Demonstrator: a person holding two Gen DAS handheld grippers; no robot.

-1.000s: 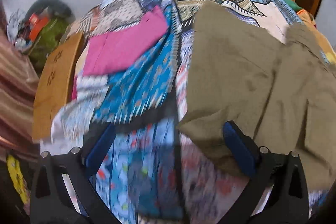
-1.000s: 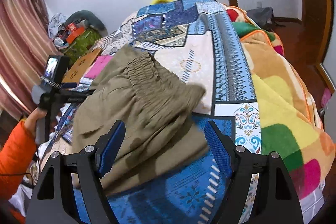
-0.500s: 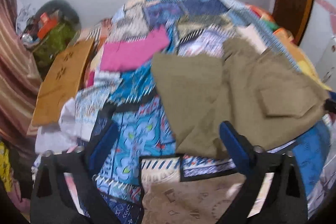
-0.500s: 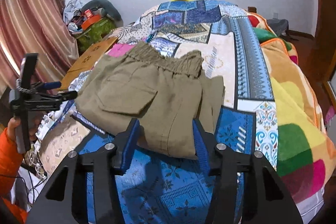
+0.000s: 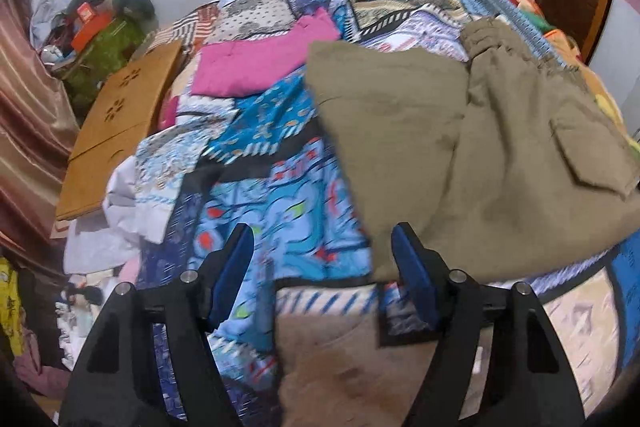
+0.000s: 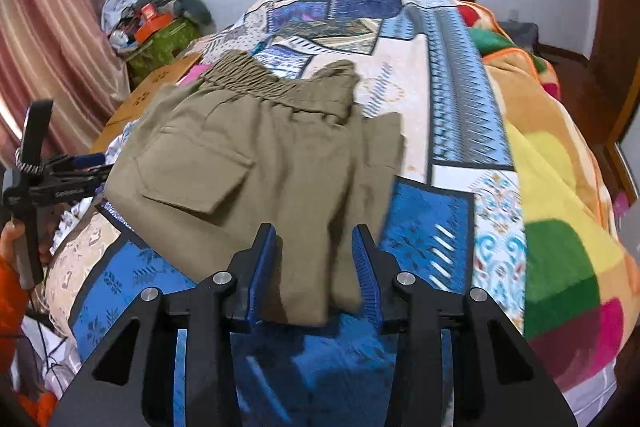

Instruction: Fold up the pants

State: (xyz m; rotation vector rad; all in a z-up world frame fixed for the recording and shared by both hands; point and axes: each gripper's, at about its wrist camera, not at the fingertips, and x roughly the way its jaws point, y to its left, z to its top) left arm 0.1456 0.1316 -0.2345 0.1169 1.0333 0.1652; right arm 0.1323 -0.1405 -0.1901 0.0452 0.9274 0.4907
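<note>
Left wrist view: the left gripper [image 5: 322,267] gapes wide, holding nothing; the olive pants [image 5: 472,155] lie folded on the patchwork bed [image 5: 280,227] at two o'clock.

Right wrist view: the right gripper [image 6: 314,267] stands partly open, its blue pads [image 6: 262,269] flanking the pants' [image 6: 256,167] near edge without pinching it.

Bare quilt [image 6: 448,131] lies open right of the pants [image 6: 264,171] up to the blanket [image 6: 560,187] ridge, while left of them a pink cloth [image 5: 260,67], white cloth [image 5: 120,219] and board [image 5: 116,131] crowd the edge.
</note>
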